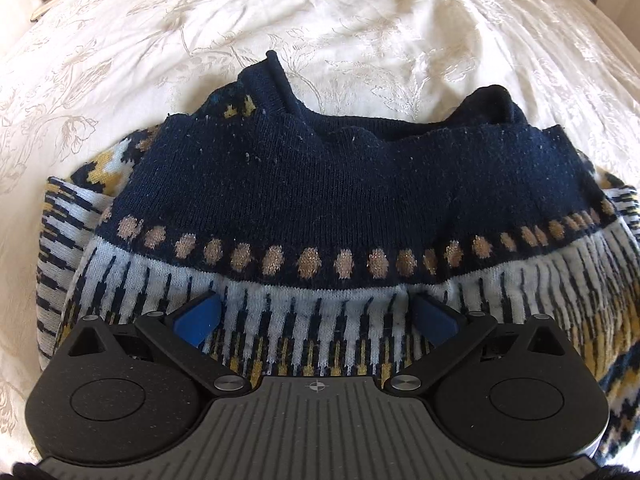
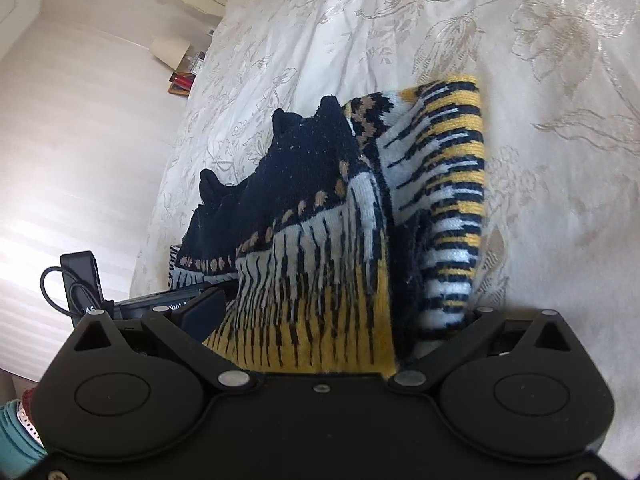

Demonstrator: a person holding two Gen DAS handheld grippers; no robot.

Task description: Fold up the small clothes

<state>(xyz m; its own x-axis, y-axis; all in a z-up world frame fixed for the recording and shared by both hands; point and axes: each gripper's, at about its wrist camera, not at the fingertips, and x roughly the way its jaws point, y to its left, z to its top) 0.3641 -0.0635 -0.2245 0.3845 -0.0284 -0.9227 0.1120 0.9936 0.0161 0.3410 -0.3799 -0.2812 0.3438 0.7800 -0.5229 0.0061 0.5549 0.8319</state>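
Left tongs point(image 1: 316, 316): blue pads apart, clamping nothing, over navy, white and mustard patterned knit sweater point(image 1: 320, 184). Folded into layered bundle, mid cream embroidered bedspread point(image 1: 360, 20); final tidying possibly left. Right tongs point(image 2: 320, 320) at 6 o'clock: state cannot tell.

Left gripper point(image 1: 316, 316) over a knitted sweater point(image 1: 320, 200) on the bed.

From my feed, its blue pads point(image 1: 198, 318) stand wide apart above the white-and-navy striped band, clear of the knit. The navy part with tan dots lies folded beyond, on a cream embroidered bedspread point(image 1: 360, 40).
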